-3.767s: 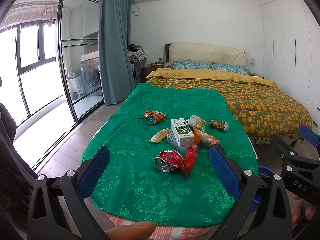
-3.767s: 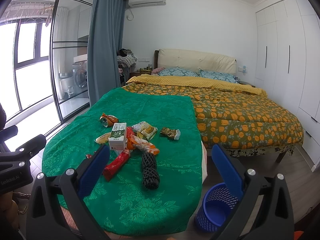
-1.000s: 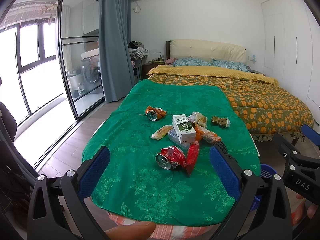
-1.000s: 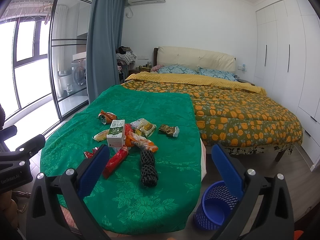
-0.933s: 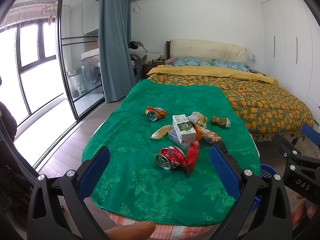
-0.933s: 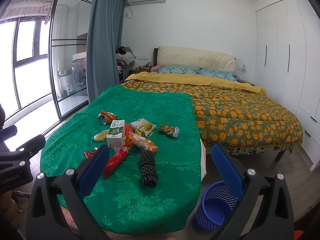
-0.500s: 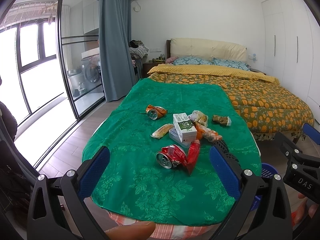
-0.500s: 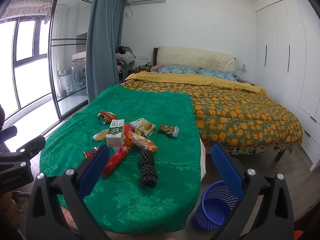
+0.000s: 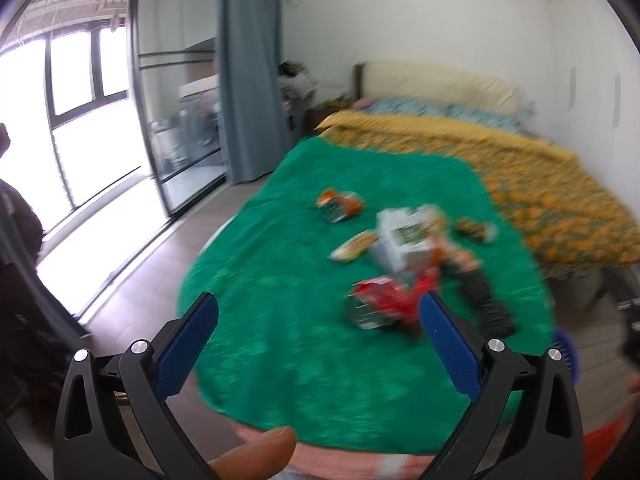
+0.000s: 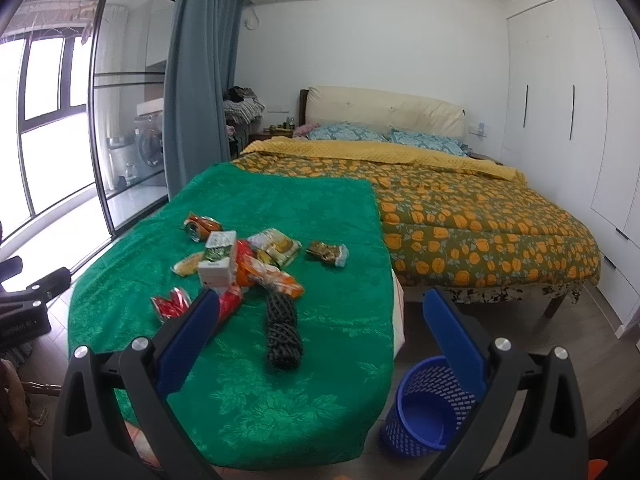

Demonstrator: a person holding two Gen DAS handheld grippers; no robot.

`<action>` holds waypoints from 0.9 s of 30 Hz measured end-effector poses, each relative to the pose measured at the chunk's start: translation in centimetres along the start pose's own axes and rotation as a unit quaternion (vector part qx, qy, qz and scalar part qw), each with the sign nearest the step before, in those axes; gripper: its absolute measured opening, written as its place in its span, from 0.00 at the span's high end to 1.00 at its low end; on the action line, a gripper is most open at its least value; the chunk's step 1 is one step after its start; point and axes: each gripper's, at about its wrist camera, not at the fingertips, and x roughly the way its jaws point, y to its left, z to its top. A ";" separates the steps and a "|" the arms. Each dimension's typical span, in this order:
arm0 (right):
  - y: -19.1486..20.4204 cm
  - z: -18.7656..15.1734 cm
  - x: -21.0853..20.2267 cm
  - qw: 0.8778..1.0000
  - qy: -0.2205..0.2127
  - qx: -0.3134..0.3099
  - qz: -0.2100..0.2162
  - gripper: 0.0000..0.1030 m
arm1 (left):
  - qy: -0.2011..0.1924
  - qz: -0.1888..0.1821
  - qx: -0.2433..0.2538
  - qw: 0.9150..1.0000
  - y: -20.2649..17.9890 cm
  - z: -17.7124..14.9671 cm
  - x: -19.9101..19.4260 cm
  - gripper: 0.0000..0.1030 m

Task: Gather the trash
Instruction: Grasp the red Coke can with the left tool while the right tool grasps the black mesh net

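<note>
Trash pile sits mid-desk on green cloth (image 10: 280,392): milk carton (image 10: 218,258), crushed red can (image 9: 374,306), orange can (image 10: 200,226), snack wrappers (image 10: 276,246), black net roll (image 10: 282,334). Blue basket (image 10: 430,412) on floor just beside desk's right edge. Left claw (image 9: 318,334) wide, empty, view blurred. Right claw (image 10: 320,330) wide, empty, above near desk end.

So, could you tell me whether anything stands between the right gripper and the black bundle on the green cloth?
Nothing visible does. The right gripper is open and empty, and the black bundle lies alone on bare green cloth, just ahead between the fingers.
</note>
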 end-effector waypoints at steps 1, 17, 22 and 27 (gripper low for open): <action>-0.2 -0.2 0.4 1.000 0.006 0.001 -0.001 0.04 | 0.017 0.012 0.007 1.000 0.3 -0.4 0.8 0.04; -0.9 -3.0 4.7 0.998 0.064 0.007 0.004 0.04 | 0.102 -0.109 -0.040 0.988 -4.2 0.0 8.4 0.04; -1.1 -3.9 5.4 0.997 0.077 0.008 0.005 0.04 | 0.144 -0.082 -0.041 0.985 -6.3 0.3 13.4 0.04; -1.7 -4.7 5.8 0.996 0.088 0.010 0.002 0.05 | 0.147 -0.075 -0.031 0.986 -4.5 -0.3 15.0 0.04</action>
